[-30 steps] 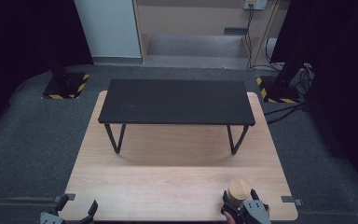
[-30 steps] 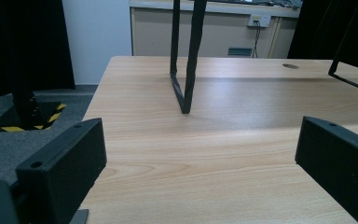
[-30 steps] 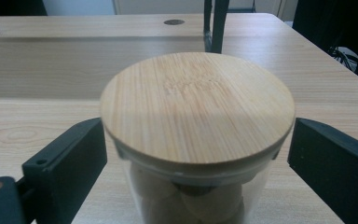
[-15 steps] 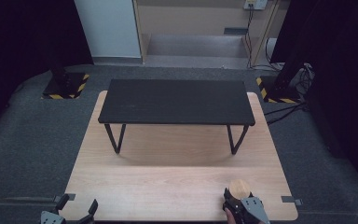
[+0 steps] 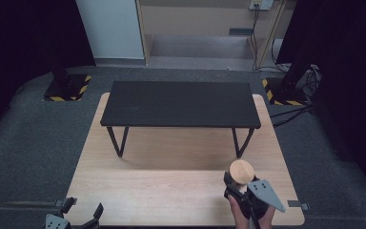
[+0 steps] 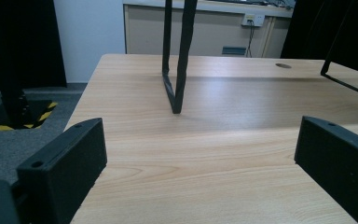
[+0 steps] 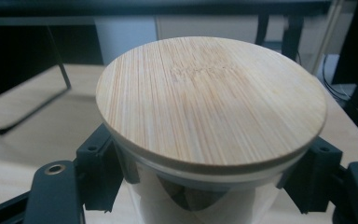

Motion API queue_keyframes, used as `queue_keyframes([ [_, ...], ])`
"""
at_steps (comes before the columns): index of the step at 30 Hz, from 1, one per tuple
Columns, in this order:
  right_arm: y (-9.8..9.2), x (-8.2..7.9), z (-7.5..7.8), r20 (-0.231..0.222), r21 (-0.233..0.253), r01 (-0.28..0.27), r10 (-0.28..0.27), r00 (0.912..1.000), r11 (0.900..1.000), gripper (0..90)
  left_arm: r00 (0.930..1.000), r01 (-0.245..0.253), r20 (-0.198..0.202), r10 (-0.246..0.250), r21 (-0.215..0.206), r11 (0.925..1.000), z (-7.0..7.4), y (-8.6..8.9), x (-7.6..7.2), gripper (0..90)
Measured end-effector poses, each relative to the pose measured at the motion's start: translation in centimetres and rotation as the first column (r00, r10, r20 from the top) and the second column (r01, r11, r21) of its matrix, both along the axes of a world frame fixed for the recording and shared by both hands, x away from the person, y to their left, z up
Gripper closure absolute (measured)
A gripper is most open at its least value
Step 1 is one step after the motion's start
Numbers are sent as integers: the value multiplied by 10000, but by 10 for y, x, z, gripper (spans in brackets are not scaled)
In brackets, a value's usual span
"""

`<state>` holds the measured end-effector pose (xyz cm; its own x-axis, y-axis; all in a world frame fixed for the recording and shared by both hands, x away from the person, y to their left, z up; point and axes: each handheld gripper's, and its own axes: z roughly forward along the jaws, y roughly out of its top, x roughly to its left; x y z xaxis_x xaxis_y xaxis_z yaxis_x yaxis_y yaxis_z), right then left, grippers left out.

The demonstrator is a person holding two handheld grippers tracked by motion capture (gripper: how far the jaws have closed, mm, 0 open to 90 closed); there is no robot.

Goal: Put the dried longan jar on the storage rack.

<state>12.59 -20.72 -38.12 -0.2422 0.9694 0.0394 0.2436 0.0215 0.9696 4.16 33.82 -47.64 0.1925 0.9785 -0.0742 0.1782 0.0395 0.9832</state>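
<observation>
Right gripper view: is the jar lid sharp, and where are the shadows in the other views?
Right gripper view: bamboo lid sharp, background soft. High view: black bench shadows the wooden table. Left gripper view: bench leg sharp, faint shadow.

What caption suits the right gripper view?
Right gripper clamps a clear glass jar capped with a round bamboo lid.

The jar (image 7: 209,140) is cut off at the bottom of the right gripper view, so what is inside cannot be told. The left gripper (image 5: 74,219) is half cut off by the high view's bottom edge.
</observation>
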Motion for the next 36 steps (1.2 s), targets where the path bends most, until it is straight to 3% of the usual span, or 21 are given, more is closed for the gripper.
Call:
queue_keyframes([
  [2, -1, 8, 15, 113, 47, -135, 135, 9998, 9999, 259, 10000, 45, 53, -44, -42, 10000, 0, 0, 0, 9],
  [3, -1, 8, 15, 113, 47, -135, 135, 9998, 9999, 259, 10000, 45, 53, -44, -42, 10000, 0, 0, 0, 9],
  [5, -2, 21, 40, 191, -27, -320, 320, 9993, 9995, 259, 10000, 50, 70, -50, -75, 10000, 1, 0, 0, 9],
  [7, -2, 30, 55, 251, -106, -415, 417, 9988, 9991, 259, 9999, 57, 94, -56, -123, 9999, 0, 0, 0, 10],
  [8, -2, 30, 55, 251, -106, -415, 417, 9988, 9991, 259, 9999, 64, 104, -63, -112, 9999, 0, 0, 0, 10],
  [9, -2, 39, 69, 310, -171, -466, 471, 9984, 9988, 259, 9999, 105, 68, -104, -155, 9998, -1, 0, 1, 11],
  [12, -2, 48, 80, 377, -193, -526, 533, 9979, 9984, 259, 9999, 131, 60, -130, -172, 9998, -2, -1, 2, 11],
  [13, 0, 57, 91, 433, -286, -589, 601, 9973, 9979, 259, 9999, 164, 46, -164, -193, 9997, -2, -1, 2, 11],
  [17, 4, 77, 107, 467, -449, -661, 682, 9966, 9968, 259, 9999, 164, 56, -163, -220, 9996, -2, -1, 2, 12],
  [25, 9, 112, 121, 320, -513, -747, 764, 9966, 9959, 259, 9999, 127, 115, -124, -258, 9996, -1, 2, 0, 13],
  [27, 10, 129, 123, 167, -533, -676, 686, 9975, 9963, 259, 9999, 99, 127, -95, -307, 9995, -2, 3, -1, 14],
  [36, 7, 163, 118, -121, -546, -298, 292, 9995, 9981, 259, 10000, 9, 73, -7, -305, 9995, -2, 5, -2, 16],
])
